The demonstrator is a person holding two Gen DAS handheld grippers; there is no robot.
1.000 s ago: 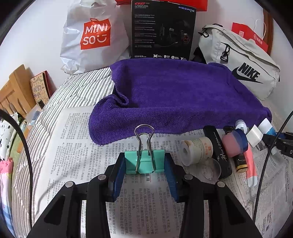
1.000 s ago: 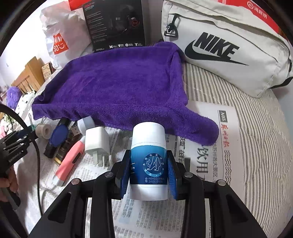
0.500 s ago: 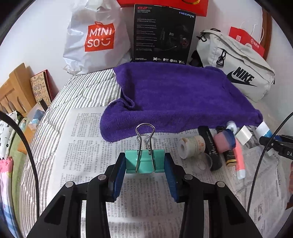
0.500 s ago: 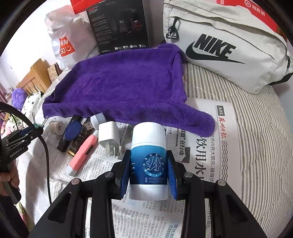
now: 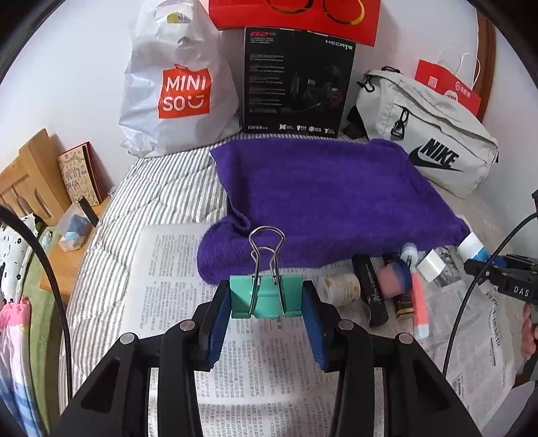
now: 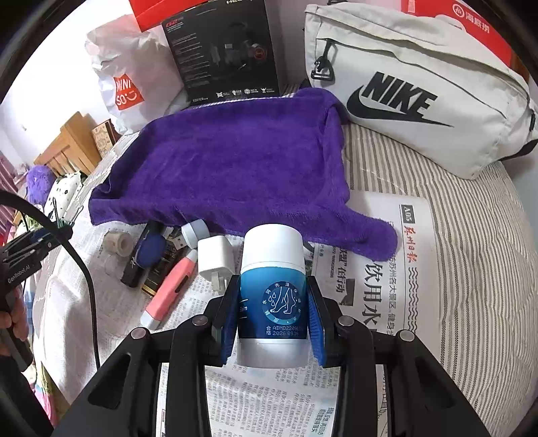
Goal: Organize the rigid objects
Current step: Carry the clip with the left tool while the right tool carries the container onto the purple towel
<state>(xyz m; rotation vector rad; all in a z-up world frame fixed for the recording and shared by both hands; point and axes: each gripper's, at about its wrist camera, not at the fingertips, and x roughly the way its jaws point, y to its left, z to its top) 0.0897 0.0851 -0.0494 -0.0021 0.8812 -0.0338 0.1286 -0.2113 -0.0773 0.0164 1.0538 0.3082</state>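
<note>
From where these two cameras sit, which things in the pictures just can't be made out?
- Red box, left wrist view: its top is cut off by the picture edge.
- Black box, left wrist view: its small print is too tiny to read.
- Blue and white bottle, right wrist view: its bottom end is hidden behind the right tool.
- Black stick, right wrist view: a blue oval object lying across it covers its middle.
- Purple towel, both views: anything beneath it is hidden.

A purple towel (image 5: pixel 322 198) lies spread on the striped bedding (image 5: pixel 161 188). Behind the towel stand a white MINISO bag (image 5: pixel 175 90) and a black headset box (image 5: pixel 297 80). A grey Nike pouch (image 6: pixel 420 87) rests beside the towel's far right corner. Newspaper (image 6: pixel 386 269) extends from under the towel's near edge.
</note>
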